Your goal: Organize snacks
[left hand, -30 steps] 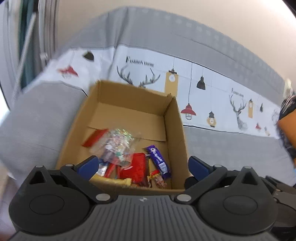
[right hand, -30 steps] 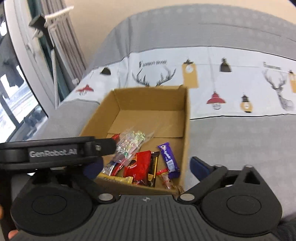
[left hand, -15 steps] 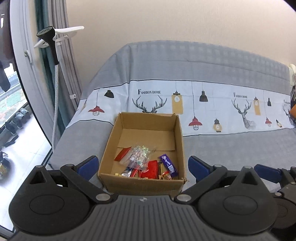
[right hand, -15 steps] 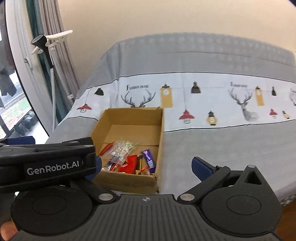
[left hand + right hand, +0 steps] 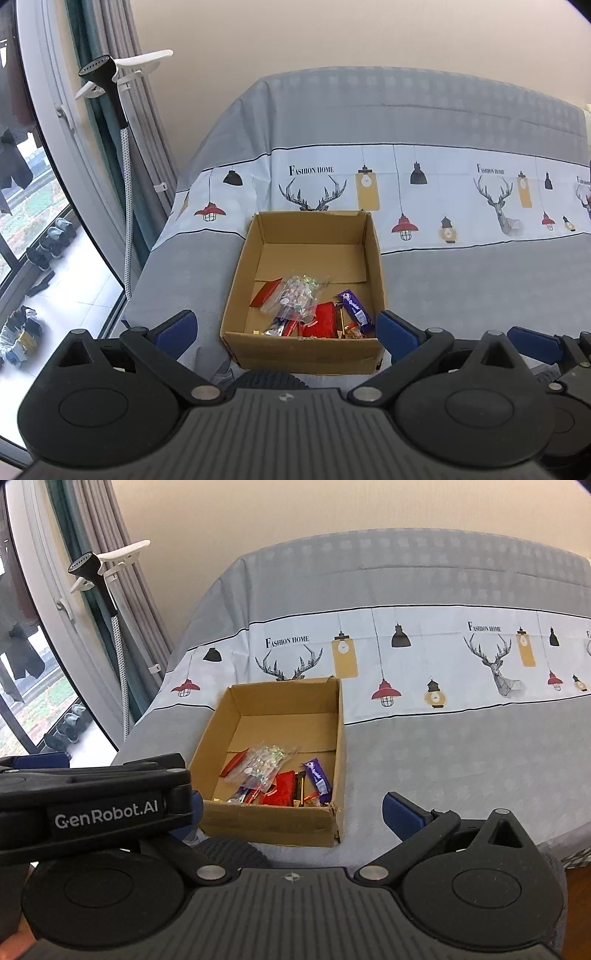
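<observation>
An open cardboard box [image 5: 306,347] stands near the front edge of a grey covered surface; it also shows in the right wrist view [image 5: 273,823]. Inside lie a clear bag of candies [image 5: 295,295], a red pouch [image 5: 321,323], a purple bar [image 5: 354,306] and other small wrappers. My left gripper [image 5: 286,328] is open and empty, held back from the box's near wall. My right gripper [image 5: 295,812] is open and empty, to the right of the left one, whose body [image 5: 92,805] covers my left finger.
The grey cover with a printed white band [image 5: 443,192] spreads to the right and behind the box. A garment steamer pole [image 5: 125,206], curtains and a window stand at the left. The surface's right edge [image 5: 554,838] drops to a wooden floor.
Both grippers have pulled back and up from the box, which now looks smaller and farther. The snacks in the box have not moved.
</observation>
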`<state>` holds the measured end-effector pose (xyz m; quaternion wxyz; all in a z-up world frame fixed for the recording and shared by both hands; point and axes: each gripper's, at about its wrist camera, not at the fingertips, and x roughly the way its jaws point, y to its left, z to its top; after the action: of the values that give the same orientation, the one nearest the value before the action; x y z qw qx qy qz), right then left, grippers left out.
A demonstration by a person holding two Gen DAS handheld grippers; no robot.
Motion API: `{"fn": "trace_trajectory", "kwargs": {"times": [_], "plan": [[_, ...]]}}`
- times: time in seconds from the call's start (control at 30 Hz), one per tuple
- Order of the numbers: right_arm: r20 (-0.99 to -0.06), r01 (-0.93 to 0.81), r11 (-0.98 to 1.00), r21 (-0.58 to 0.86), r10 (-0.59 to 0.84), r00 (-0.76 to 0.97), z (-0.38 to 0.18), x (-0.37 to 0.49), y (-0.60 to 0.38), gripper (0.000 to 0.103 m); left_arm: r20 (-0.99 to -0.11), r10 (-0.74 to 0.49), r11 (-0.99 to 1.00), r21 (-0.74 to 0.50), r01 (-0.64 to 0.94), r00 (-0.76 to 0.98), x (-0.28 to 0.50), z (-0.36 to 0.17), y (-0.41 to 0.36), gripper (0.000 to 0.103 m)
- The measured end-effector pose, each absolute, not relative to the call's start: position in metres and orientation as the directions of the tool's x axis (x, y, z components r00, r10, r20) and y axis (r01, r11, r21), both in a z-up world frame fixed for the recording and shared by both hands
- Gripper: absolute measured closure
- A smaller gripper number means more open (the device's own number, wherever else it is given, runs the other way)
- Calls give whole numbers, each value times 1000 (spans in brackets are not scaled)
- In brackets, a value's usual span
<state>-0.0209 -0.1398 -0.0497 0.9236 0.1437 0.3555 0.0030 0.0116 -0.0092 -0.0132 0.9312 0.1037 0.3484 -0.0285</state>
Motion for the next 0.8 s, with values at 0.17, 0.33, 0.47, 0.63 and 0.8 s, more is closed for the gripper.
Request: {"fn": "trace_trajectory", "kwargs": {"times": [0.17,0.33,0.47,0.63,0.8], "plan": [[-660,95,956,276,117,743,-50,-21,-141,1,-658,26,975,184,127,752,11,-14,-10,0],[-661,98,956,278,116,741,-51,-21,-140,1,-659,30,974,188,126,752,12,-14,-13,0],[-664,97,955,281,120,738,-52,-21,-142,1,-664,30,974,188,127,747,14,-15,-13,0],[-665,93,955,282,125,736,-53,-20,-144,1,-663,32,975,186,123,748,12,-16,-13,0],[-667,95,953,287,128,734,-53,-21,-143,1,-665,36,974,191,124,746,12,-16,-13,0]]}}
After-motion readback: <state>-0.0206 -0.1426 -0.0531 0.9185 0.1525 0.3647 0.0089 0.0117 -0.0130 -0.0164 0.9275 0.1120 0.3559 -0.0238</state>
